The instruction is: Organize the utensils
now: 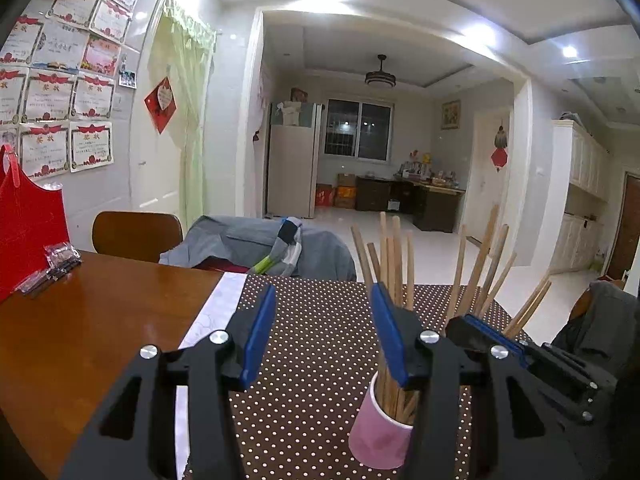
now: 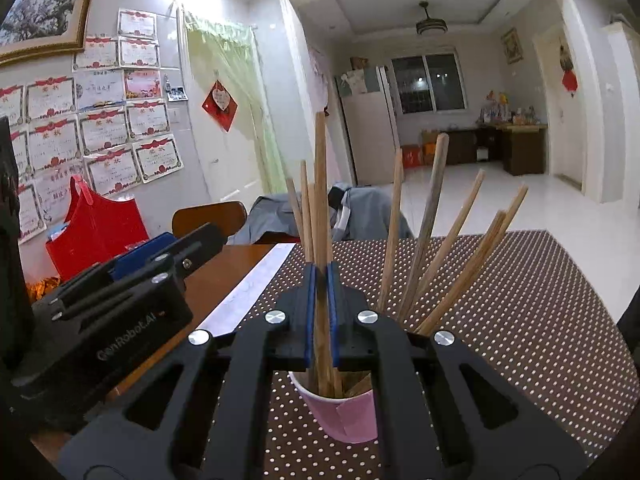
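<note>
A chopstick point(image 2: 321, 216) is being gripped upright by the nearly closed right gripper point(image 2: 321, 312) over the pink cup point(image 2: 344, 412); the left gripper point(image 1: 320, 336) is being held wide apart, gripping nothing.

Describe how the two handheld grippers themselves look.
Both the left gripper and the right gripper are matte black with cut-out linkage arms, round silver pivot bolts and flat blue pads lining the fingers. The left unit's body carries grey "GenRobot.AI" lettering. No cables or sleeves show.

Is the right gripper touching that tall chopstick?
Touching. In the right wrist view, the right gripper's blue fingers press both sides of the tall chopstick above the pink cup.
</note>
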Demonstrator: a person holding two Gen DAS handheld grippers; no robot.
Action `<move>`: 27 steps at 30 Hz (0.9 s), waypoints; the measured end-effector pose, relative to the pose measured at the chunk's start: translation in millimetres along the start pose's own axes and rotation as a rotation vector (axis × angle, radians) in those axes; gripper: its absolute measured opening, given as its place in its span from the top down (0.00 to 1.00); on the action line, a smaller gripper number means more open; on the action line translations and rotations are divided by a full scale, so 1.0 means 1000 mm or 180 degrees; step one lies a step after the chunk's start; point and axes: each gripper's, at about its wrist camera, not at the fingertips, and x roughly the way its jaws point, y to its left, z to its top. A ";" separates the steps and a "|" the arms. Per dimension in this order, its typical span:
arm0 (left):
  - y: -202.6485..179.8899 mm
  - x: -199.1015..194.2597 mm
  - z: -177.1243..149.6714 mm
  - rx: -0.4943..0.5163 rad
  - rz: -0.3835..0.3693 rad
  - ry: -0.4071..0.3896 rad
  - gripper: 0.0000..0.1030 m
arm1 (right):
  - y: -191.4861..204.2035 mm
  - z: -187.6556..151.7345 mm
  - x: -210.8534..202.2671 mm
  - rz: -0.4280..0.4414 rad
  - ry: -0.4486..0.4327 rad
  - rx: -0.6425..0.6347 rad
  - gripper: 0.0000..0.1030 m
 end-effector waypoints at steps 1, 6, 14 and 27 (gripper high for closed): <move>0.000 0.001 -0.001 0.0015 -0.0007 0.0022 0.52 | -0.001 0.000 -0.001 -0.0013 -0.0010 0.0020 0.93; -0.002 0.000 0.000 0.0046 -0.0003 0.0011 0.51 | -0.003 0.004 -0.006 -0.0046 -0.0065 0.0048 0.93; -0.001 -0.003 0.001 0.0008 -0.0009 -0.0003 0.47 | -0.009 0.011 -0.019 -0.0147 -0.0177 0.0108 0.55; -0.016 -0.049 0.012 0.0151 -0.0042 -0.0096 0.41 | -0.003 0.023 -0.068 -0.0297 -0.0301 0.0008 0.44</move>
